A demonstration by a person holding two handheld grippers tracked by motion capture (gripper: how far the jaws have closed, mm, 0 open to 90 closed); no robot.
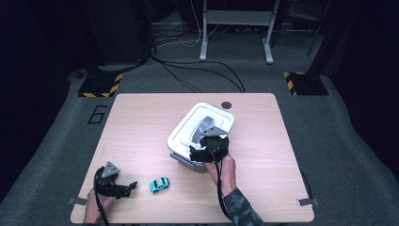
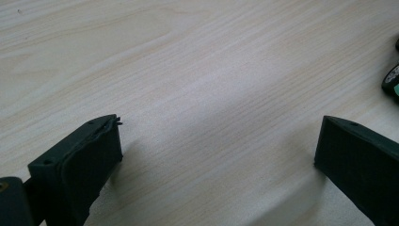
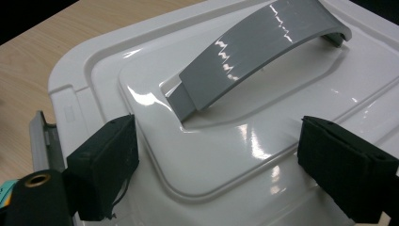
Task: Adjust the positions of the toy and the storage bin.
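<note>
Currently my right gripper hovers open above the white box lid; its grey handle lies just beyond, running crosswise.

The left gripper lies low at the near left, held from behind by the left hand, whose forearm comes in at the bottom edge. It points toward the right, roughly level, and its 2 jaws stand wide apart with nothing between them. The right gripper sits farther forward near the middle, gripped by the right hand; the patterned sleeve of that forearm runs back to the bottom edge. It points away from the person and tilts downward. In the right gripper view its 2 jaws are spread, pads pressing on nothing.
</note>
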